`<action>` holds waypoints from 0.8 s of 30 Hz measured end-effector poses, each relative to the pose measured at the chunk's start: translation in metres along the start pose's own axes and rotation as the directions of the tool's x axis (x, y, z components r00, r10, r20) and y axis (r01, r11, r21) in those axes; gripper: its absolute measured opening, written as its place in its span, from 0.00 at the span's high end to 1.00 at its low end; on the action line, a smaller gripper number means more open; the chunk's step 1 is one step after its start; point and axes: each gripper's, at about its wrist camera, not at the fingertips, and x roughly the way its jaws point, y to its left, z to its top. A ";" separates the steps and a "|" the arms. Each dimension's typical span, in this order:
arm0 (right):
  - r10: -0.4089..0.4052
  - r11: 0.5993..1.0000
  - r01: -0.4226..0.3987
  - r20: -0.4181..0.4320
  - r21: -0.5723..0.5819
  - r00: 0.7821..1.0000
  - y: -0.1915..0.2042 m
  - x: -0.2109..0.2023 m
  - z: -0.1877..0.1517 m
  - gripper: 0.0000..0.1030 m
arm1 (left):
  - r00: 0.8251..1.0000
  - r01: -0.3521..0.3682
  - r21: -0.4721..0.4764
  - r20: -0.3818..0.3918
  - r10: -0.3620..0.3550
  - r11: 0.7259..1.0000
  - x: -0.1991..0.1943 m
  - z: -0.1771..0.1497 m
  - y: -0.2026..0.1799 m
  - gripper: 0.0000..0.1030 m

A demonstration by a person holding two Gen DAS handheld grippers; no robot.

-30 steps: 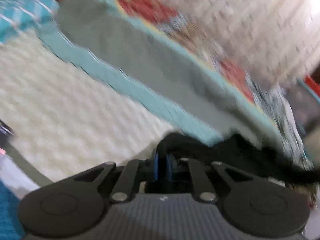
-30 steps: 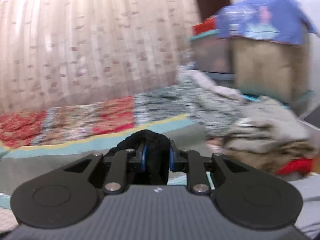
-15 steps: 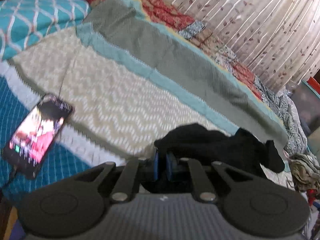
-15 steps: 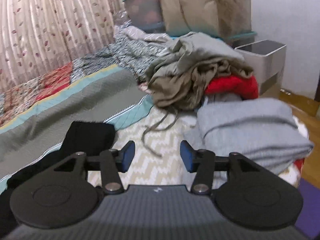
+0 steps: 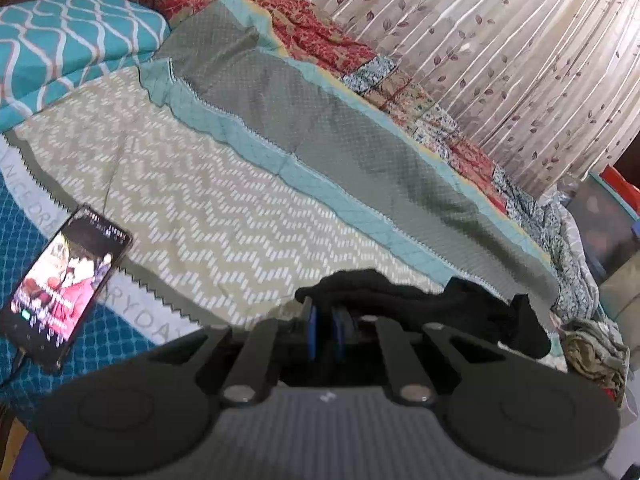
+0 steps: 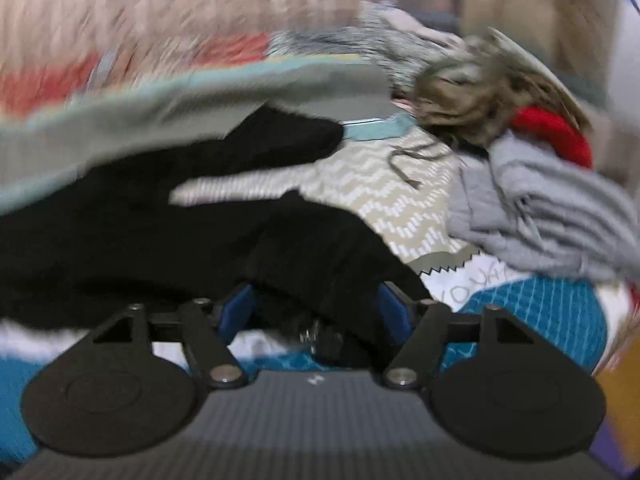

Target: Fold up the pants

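The black pants [image 5: 420, 304] lie on the bed's chevron quilt [image 5: 224, 216]. My left gripper [image 5: 325, 330] is shut on an edge of the pants, its blue pads pressed together with black cloth between them. In the blurred right wrist view the pants [image 6: 168, 216] spread across the left and middle, both legs reaching right. My right gripper [image 6: 314, 314] is open, its blue pads wide apart with a fold of the pants lying between them, not pinched.
A lit phone [image 5: 60, 288] lies on the blue bedding at the left. A pile of loose clothes [image 6: 500, 92] and a grey folded garment [image 6: 540, 224] sit at the right. Curtains [image 5: 500, 40] hang behind the bed.
My right gripper let go of the pants, opened, and has moved down and left over the pants' near leg. My left gripper stays shut on the pants, which now rest on the quilt.
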 end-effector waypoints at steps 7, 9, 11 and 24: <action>-0.008 0.984 -0.003 -0.061 -0.179 0.998 0.000 0.048 0.009 0.74 | 0.998 -0.008 -0.013 0.065 0.008 1.000 -0.010 0.036 -0.008 0.92; 0.068 0.997 -0.067 -0.043 0.024 0.997 -0.035 0.034 0.026 0.75 | 0.997 0.002 -0.007 0.074 -0.001 1.000 -0.016 0.043 -0.010 0.92; 0.076 0.979 -0.078 0.018 0.191 0.997 -0.071 0.011 0.040 0.76 | 0.997 -0.006 0.029 0.083 0.004 1.000 -0.023 0.044 -0.015 0.92; -0.479 0.822 0.488 -0.108 0.293 0.871 -0.198 0.012 0.059 0.92 | 0.951 -0.164 0.218 -0.225 0.213 0.962 0.002 -0.040 0.007 0.81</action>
